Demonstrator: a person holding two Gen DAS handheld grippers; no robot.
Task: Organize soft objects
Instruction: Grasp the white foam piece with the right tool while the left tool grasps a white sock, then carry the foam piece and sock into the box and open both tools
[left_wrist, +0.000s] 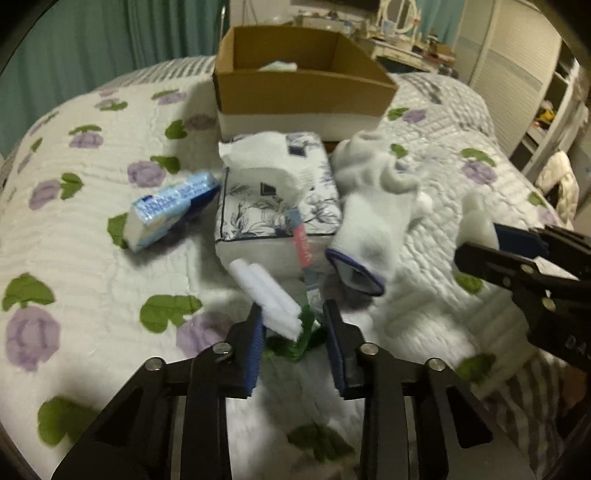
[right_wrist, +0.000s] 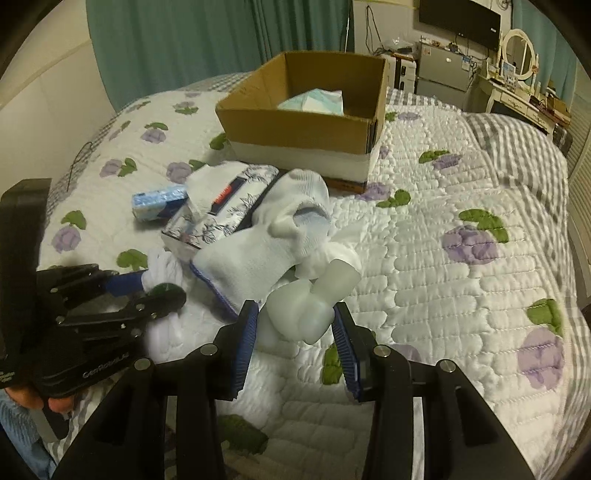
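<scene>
My left gripper (left_wrist: 293, 325) is open around a white roll in a green-printed wrapper (left_wrist: 269, 299); it touches the left pad only. My right gripper (right_wrist: 295, 325) stands part open around a pale translucent soft piece (right_wrist: 314, 299) that fills the gap between its pads; it also shows in the left wrist view (left_wrist: 478, 218). White socks (left_wrist: 369, 206) (right_wrist: 258, 254) lie beside a floral tissue pack (left_wrist: 280, 199) (right_wrist: 225, 206). A small blue tissue pack (left_wrist: 170, 210) (right_wrist: 159, 201) lies left of it. The cardboard box (left_wrist: 306, 92) (right_wrist: 295, 125) stands behind, with a pale packet (right_wrist: 314, 101) inside.
All lies on a quilted white bedspread with purple flowers (right_wrist: 461, 240). Green curtains (right_wrist: 184, 48) hang behind the bed. A dresser with a mirror (right_wrist: 517, 74) and a white wardrobe (left_wrist: 517, 85) stand at the right.
</scene>
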